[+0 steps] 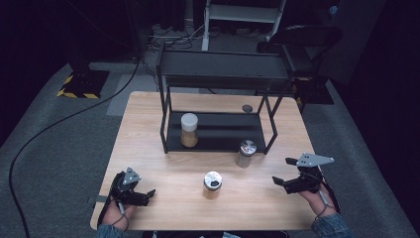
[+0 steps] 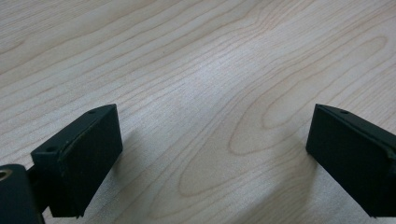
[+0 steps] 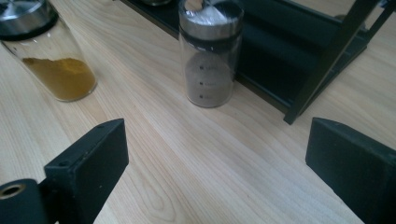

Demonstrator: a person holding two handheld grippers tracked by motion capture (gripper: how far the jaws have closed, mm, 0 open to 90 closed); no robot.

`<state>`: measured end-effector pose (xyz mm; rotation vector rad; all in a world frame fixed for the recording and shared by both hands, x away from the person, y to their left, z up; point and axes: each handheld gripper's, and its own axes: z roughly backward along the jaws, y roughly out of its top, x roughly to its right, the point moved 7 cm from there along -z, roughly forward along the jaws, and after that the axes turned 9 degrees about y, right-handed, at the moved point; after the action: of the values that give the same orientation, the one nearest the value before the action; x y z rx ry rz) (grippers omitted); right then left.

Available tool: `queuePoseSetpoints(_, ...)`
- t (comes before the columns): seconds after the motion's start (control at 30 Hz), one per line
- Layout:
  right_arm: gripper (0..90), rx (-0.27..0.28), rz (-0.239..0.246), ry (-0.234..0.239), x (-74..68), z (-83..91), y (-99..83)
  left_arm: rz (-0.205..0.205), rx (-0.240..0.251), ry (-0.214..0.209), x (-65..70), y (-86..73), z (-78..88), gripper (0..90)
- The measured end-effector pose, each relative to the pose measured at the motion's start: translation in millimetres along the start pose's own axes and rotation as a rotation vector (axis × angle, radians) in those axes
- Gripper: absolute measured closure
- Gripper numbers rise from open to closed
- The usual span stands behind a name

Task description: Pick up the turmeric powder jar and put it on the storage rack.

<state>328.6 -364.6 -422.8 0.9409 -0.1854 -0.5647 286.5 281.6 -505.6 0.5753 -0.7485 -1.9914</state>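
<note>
A: Status?
B: One jar (image 1: pixel 189 130) sits on the rack's (image 1: pixel 218 136) bottom shelf. Two are on the table (image 1: pixel 163 168): grey jar (image 3: pixel 209 56) just in front of the rack, yellow jar (image 3: pixel 49 56) nearer the middle.
A: Tongs?
B: Left tongs (image 1: pixel 146 194) spread, empty, low over the table. Right tongs (image 1: pixel 284 172) spread, empty, aimed at the grey jar, well apart from it. Looks like two jars left to shelve.

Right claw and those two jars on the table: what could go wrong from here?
1. The grey-powder jar stands right beside the rack's leg; the open right claw may clip the leg when closing round it.
2. The yellow-powder jar is tall and narrow; a sideways knock from either claw could tip it.
3. The left claw lies open near the table edge.
</note>
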Motion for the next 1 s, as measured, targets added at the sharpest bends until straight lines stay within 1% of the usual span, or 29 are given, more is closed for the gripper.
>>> queuePoseSetpoints(0.27,5.7,0.003,0.012,0.021,-5.2,1.2,22.0,-0.002,0.000,-0.001,-0.1,-0.1,0.1,3.5)
queuePoseSetpoints(0.33,5.7,-0.007,0.023,0.025,-7.3,0.2,28.3,-0.003,0.000,-0.001,-0.2,-0.1,0.2,3.5)
queuePoseSetpoints(0.53,5.6,-0.012,0.056,0.038,-14.4,-2.9,45.3,-0.003,0.000,-0.001,-0.1,-0.3,0.3,3.5)
queuePoseSetpoints(0.67,5.7,-0.013,0.074,0.050,-20.1,-6.1,57.0,-0.003,0.000,-0.001,-0.1,-0.3,0.3,3.5)
queuePoseSetpoints(0.77,5.7,-0.003,0.081,0.063,-23.4,-9.0,64.4,-0.003,0.000,-0.001,-0.1,-0.3,0.4,3.5)
queuePoseSetpoints(1.0,5.7,-0.020,0.118,0.082,-34.1,-20.5,81.7,-0.004,0.000,-0.002,-0.1,-0.3,0.4,3.4)
